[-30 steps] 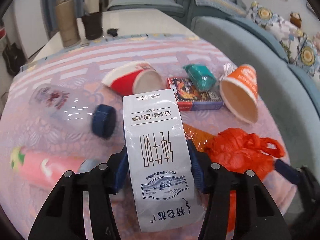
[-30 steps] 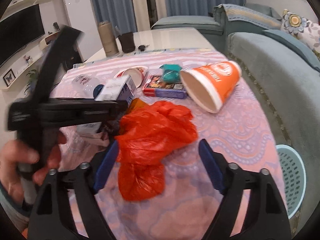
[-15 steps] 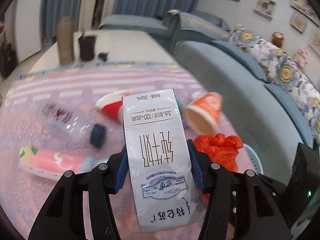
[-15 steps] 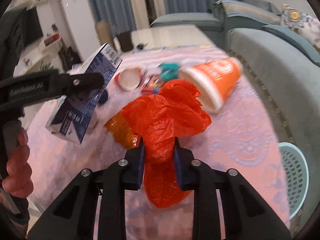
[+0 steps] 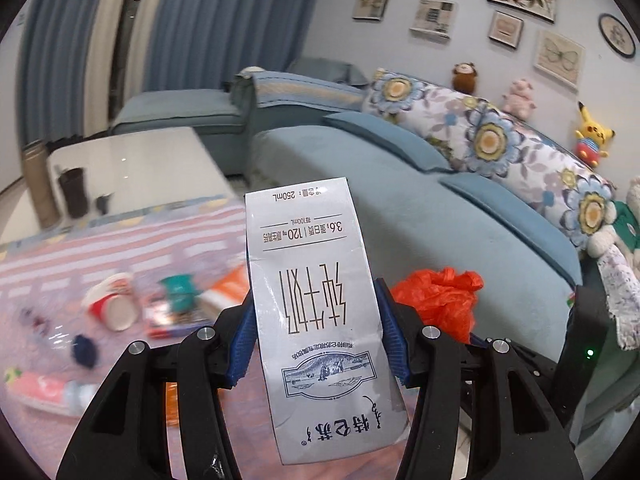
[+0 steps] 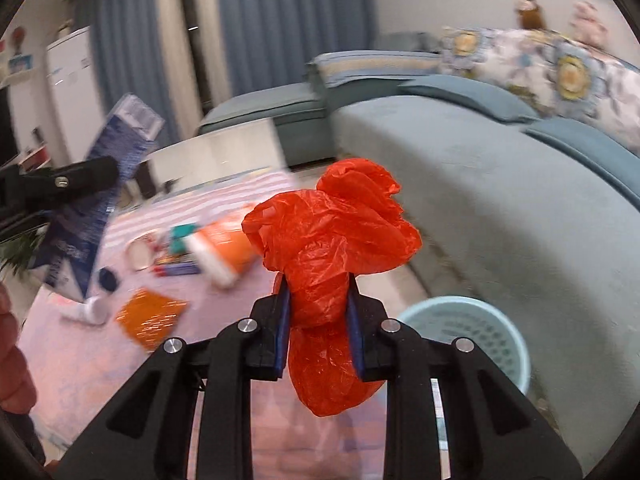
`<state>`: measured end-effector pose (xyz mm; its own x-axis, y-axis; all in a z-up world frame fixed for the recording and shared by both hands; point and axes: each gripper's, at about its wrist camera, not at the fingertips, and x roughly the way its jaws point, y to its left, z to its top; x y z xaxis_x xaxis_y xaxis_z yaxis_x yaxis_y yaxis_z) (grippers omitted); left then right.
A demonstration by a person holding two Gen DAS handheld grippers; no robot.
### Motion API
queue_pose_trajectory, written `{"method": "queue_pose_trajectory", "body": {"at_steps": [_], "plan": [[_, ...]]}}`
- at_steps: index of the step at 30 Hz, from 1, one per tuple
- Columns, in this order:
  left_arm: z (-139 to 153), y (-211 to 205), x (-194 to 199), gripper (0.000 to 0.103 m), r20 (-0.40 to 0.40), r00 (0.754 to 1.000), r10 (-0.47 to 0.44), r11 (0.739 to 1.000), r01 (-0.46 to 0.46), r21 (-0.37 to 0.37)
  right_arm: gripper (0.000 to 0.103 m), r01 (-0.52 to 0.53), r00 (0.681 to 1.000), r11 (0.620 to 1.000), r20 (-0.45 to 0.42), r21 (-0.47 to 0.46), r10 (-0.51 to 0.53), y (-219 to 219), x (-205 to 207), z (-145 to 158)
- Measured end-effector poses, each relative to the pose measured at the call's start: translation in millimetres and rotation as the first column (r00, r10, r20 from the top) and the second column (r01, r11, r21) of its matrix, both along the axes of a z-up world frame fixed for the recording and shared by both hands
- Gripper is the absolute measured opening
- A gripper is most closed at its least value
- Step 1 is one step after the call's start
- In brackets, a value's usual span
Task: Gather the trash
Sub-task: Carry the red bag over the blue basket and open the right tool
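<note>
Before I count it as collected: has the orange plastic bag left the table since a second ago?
Yes. The orange plastic bag lay on the tablecloth; now the right gripper holds it up, nearer the blue basket.

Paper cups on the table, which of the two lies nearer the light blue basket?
The orange paper cup, lying on its side with its white rim toward the camera. The red-and-white paper cup lies farther from the light blue mesh basket.
</note>
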<state>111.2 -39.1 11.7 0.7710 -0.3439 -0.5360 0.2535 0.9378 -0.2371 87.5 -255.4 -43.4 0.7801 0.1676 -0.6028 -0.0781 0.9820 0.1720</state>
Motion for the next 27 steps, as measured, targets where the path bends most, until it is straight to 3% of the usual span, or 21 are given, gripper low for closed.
{"method": "queue_pose_trajectory", "body": {"at_steps": [6, 14, 23, 27], "plan": [[-17, -74, 25, 0.052, -0.031, 0.993, -0.109, 0.993, 0.111, 0.042, 0.021, 0.167, 0.984, 0.986, -0.070, 0.006, -0.166, -74, 6, -32], [-79, -161, 65, 0.052, -0.180, 0.958, -0.222, 0.968, 0.239, 0.079, 0.021, 0.292, 0.936, 0.957, -0.208, 0.008, -0.283, -135, 10, -89], [-139, -188, 81, 0.053, -0.320, 0.913, -0.254, 0.946, 0.303, 0.114, 0.025, 0.352, 0.876, 0.934, -0.372, 0.057, -0.307, -164, 20, -156], [-145, -185, 81, 0.060, -0.323, 0.909, -0.262, 0.943, 0.313, 0.114, 0.037, 0.359, 0.874, 0.930, -0.378, 0.079, -0.305, -167, 21, -159]]}}
